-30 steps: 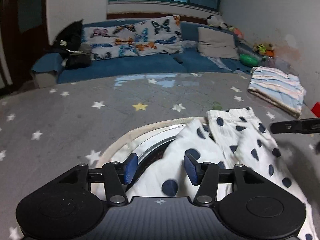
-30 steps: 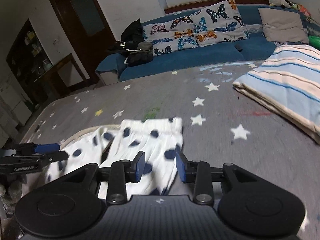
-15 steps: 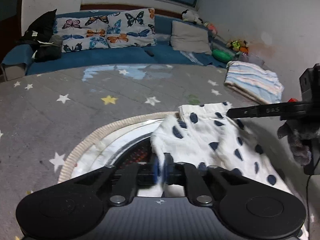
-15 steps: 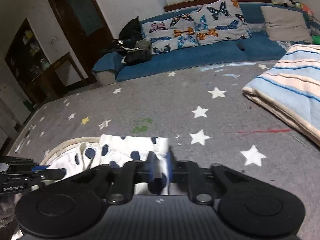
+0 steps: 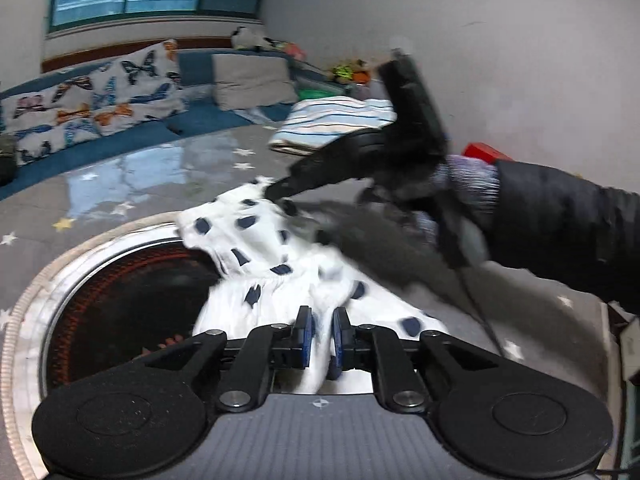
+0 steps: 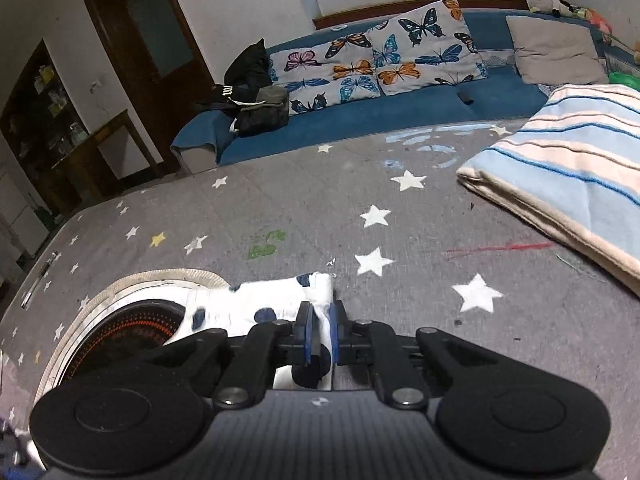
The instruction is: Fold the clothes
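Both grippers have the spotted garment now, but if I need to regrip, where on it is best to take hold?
Take the spotted garment at its free far corner, coming from the star-patterned cover side. That edge lies flat on the cover; the other side drapes over the round heater. Both grippers are clamped on it.

Each hand-held gripper is black, with a ribbed grey deck bearing a small crosshair mark, two round black discs at its corners, and angled link arms pinned by silver screws. The left hand-held gripper and the right hand-held gripper both carry blue pads on their fingers. A dark padded sleeve ends in a grey knit glove, blurred.
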A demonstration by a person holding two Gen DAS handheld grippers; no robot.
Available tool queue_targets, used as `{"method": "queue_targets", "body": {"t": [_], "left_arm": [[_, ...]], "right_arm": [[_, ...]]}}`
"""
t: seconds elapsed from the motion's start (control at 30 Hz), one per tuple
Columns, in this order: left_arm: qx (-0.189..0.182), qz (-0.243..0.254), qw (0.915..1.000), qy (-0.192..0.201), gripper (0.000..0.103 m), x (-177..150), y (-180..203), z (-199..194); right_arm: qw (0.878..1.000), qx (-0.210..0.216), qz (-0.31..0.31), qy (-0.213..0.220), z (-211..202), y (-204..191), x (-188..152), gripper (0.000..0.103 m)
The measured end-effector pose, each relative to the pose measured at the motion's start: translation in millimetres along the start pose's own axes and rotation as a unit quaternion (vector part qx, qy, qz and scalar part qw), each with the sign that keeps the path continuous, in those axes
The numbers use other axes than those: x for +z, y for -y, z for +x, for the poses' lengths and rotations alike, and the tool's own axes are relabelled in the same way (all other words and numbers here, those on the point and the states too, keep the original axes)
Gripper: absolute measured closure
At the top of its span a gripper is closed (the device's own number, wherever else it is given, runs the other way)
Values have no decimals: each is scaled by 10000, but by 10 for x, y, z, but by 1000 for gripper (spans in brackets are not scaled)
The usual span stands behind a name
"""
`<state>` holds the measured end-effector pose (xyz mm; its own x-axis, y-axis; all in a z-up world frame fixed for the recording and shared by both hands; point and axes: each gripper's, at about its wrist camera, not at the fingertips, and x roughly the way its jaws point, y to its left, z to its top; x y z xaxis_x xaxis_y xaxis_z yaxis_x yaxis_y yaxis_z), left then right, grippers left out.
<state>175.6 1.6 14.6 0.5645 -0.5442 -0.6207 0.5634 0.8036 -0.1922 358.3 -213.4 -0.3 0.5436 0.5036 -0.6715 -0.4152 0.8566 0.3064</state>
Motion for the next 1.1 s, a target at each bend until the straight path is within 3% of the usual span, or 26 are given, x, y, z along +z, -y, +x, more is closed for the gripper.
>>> {"method": "queue_targets", "body": {"t": [0.1,0.2,0.27,0.33,0.4,0.47,0.53,0.63,0.77,0.83,0.93,1.1], "left_arm": [[133,-21,9997,188,85,57,-45,-89],[556,-277,9975,340,61,120,-147,-106],[851,-365,9952,307,58,129,-232,-57],[1048,-532,9930,87,53,135,-346,48],[938,-840,9918,-203,53,126,-457,168],[799,-1089,9901,-374,55,112,-548,253],[651,-1279,9890,-363,78,101,-619,282],[702,-1403,9875,-125,85,109,-685,206],[1271,-1557,9790,332,93,156,-821,-8],[1534,-1755,9709,541,93,197,-952,-124],[2206,-1684,9574,797,93,245,-1135,-236],[2871,-1907,9343,904,93,243,-1520,-322]], "right_arm": [[10000,24,19,4,1,12,-2,93],[10000,42,50,21,1,23,-3,93],[10000,40,43,23,-1,19,-6,93],[10000,36,31,23,-2,14,-9,93],[10000,32,17,21,-3,8,-10,93],[10000,35,-23,9,-6,1,-5,92],[10000,23,-57,3,-4,-5,-3,92],[10000,-45,-80,20,-13,-15,-5,94],[9997,-219,-120,86,-23,-19,1,95],[9995,-287,-128,96,-13,-10,11,95],[9990,-395,-162,121,2,1,26,95],[9966,-686,-436,157,36,-7,69,95]]}}
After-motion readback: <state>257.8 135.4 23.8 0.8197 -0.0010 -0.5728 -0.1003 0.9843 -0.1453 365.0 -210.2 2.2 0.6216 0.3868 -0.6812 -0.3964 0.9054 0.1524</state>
